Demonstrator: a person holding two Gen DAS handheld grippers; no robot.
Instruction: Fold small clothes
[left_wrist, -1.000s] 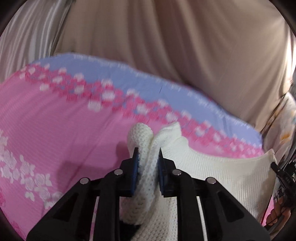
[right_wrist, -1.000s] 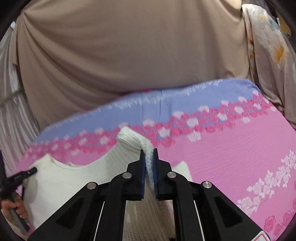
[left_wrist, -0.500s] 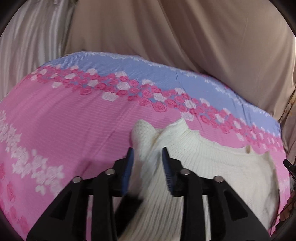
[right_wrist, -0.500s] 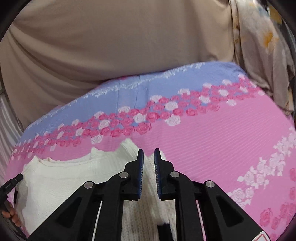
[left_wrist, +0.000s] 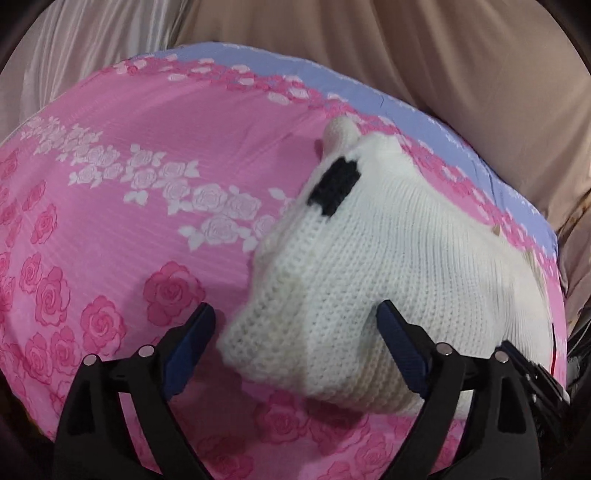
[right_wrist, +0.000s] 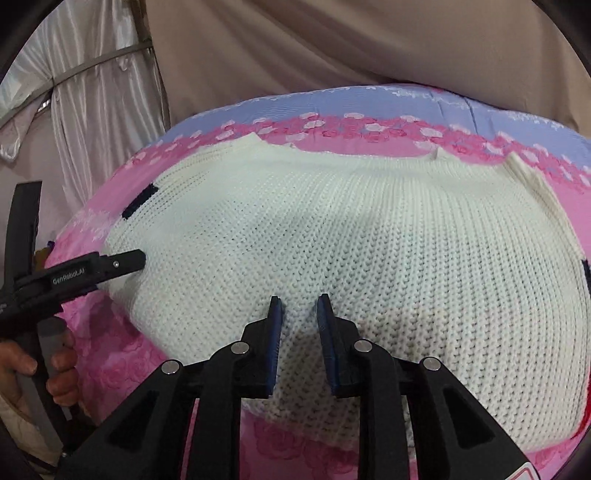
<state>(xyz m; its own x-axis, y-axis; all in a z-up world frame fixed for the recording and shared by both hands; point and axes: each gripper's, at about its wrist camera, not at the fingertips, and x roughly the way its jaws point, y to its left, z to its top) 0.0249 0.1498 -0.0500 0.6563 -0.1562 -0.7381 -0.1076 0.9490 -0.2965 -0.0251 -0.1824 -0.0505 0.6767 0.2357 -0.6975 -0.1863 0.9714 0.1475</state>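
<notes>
A small cream knitted sweater (left_wrist: 388, 258) with a black patch (left_wrist: 334, 186) lies flat on a pink rose-print bedsheet (left_wrist: 129, 129). My left gripper (left_wrist: 295, 332) is wide open and empty, its fingers either side of the sweater's near corner. In the right wrist view the sweater (right_wrist: 332, 229) fills the middle. My right gripper (right_wrist: 298, 314) is open and empty, just above the knit. The left gripper (right_wrist: 122, 260) shows there at the sweater's left edge, held by a hand.
The sheet has a lilac band (right_wrist: 369, 99) along its far edge. Beige cloth (left_wrist: 406, 48) hangs behind the bed, and pale silvery curtains (right_wrist: 92, 92) hang to the left. Bare pink sheet (left_wrist: 92, 221) lies left of the sweater.
Both grippers have let go of the sweater and opened. The sweater now lies spread flat, and both grippers have pulled back lower toward its near edge.
</notes>
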